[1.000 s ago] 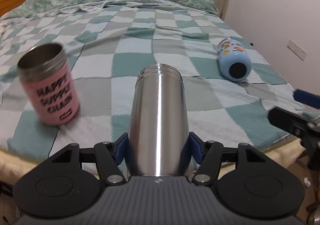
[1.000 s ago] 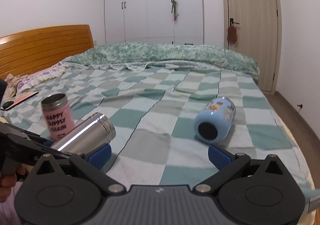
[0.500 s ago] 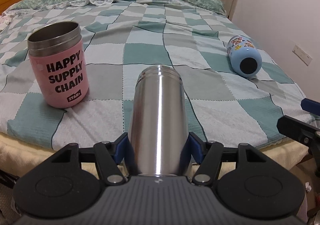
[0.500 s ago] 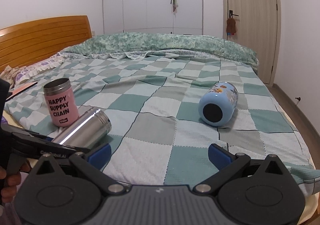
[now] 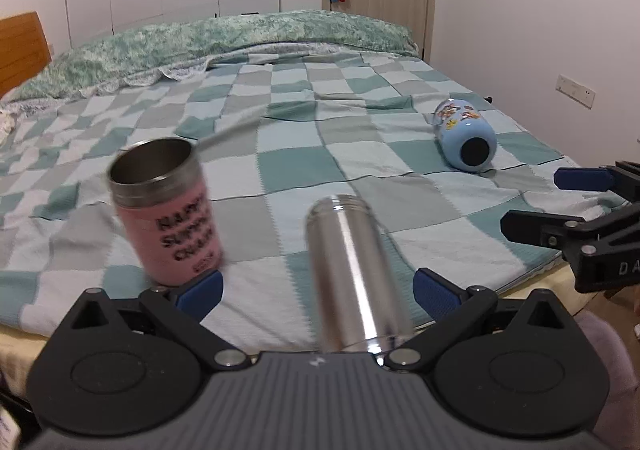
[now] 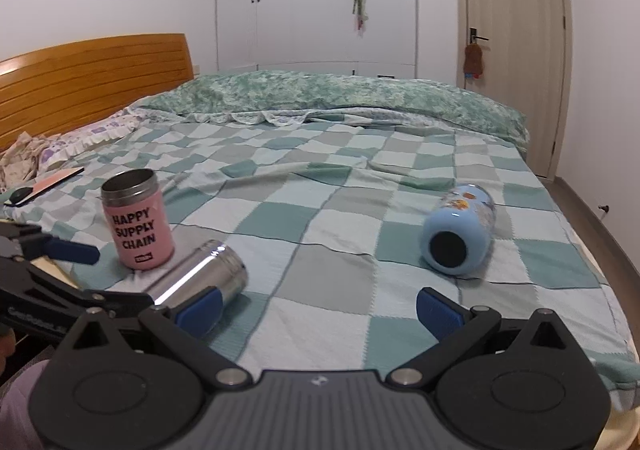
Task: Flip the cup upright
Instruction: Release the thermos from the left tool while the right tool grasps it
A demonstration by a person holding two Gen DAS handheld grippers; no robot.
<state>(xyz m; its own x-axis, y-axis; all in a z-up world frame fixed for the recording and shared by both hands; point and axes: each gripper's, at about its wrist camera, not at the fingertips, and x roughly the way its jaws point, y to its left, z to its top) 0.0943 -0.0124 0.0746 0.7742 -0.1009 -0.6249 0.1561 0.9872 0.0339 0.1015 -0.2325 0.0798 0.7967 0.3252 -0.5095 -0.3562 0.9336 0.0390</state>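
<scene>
Left tongs (image 5: 316, 288) gape wide around the steel cup (image 5: 354, 274), lying unheld at lower centre, presumably for regripping; right tongs (image 6: 318, 308) spread wide, empty, pointing toward the fallen blue bottle (image 6: 460, 236)

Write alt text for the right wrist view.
A steel cup lies on its side on a checkered bed, between the open left tool. A pink cup stands upright behind it; a blue bottle lies farther right.
</scene>
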